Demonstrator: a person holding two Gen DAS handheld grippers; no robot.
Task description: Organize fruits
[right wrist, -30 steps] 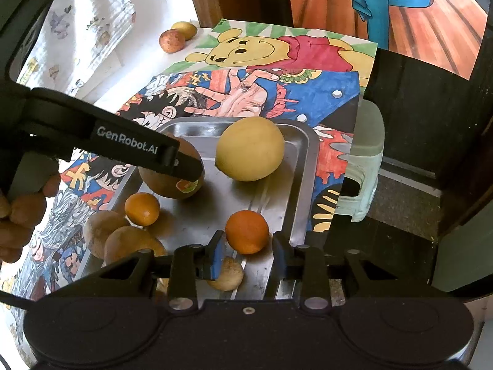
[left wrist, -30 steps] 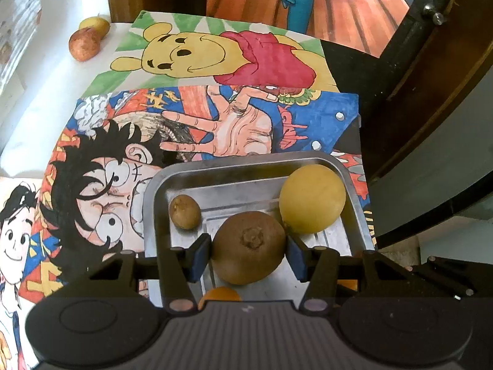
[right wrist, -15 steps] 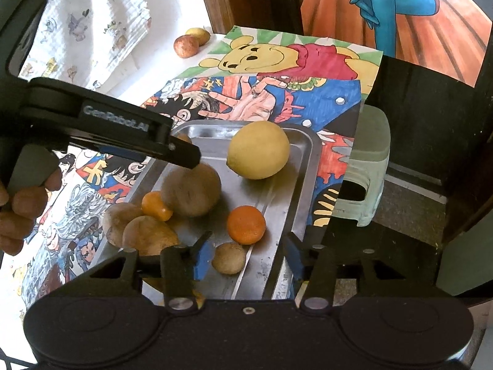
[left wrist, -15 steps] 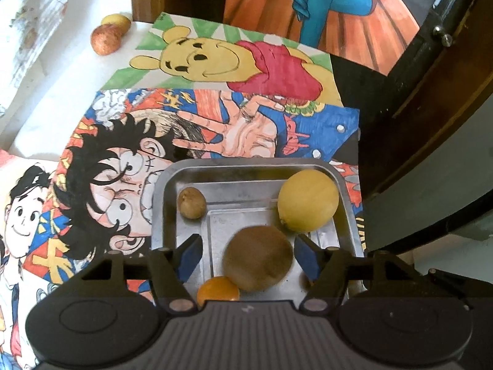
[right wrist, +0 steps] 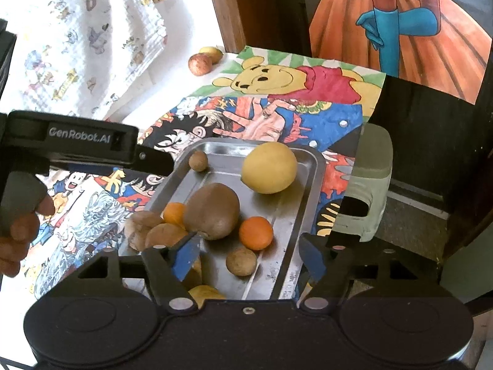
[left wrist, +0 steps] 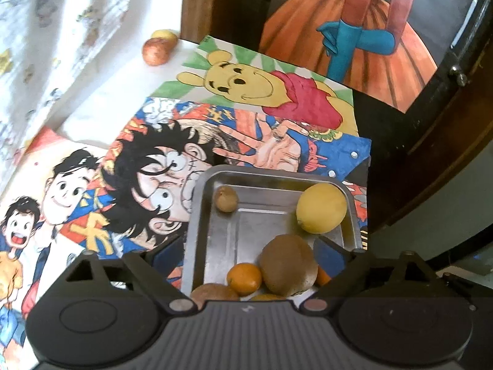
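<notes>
A metal tray (left wrist: pixel 203 225) (right wrist: pixel 311 178) on cartoon posters holds several fruits: a large yellow fruit (left wrist: pixel 321 208) (right wrist: pixel 269 167), a big brown fruit (left wrist: pixel 288 265) (right wrist: pixel 212 211), small oranges (left wrist: pixel 244 278) (right wrist: pixel 256 233) and small brown fruits (left wrist: pixel 226 198) (right wrist: pixel 198 160). My left gripper (left wrist: pixel 249 252) is open and empty above the tray's near end. It also shows from the side in the right wrist view (right wrist: pixel 154 162). My right gripper (right wrist: pixel 246 259) is open and empty over the tray's near part.
Two more fruits, one reddish (left wrist: pixel 155 51) (right wrist: pixel 200 64) and one yellow (left wrist: pixel 165 34) (right wrist: pixel 211 53), lie at the table's far corner. A patterned white cloth (right wrist: pixel 92 40) hangs at the left. A pale green stool (right wrist: pixel 366 191) stands right of the table edge.
My left gripper opened, released the big brown fruit into the tray and drew back and up. My right gripper opened off the orange and also rose back.
</notes>
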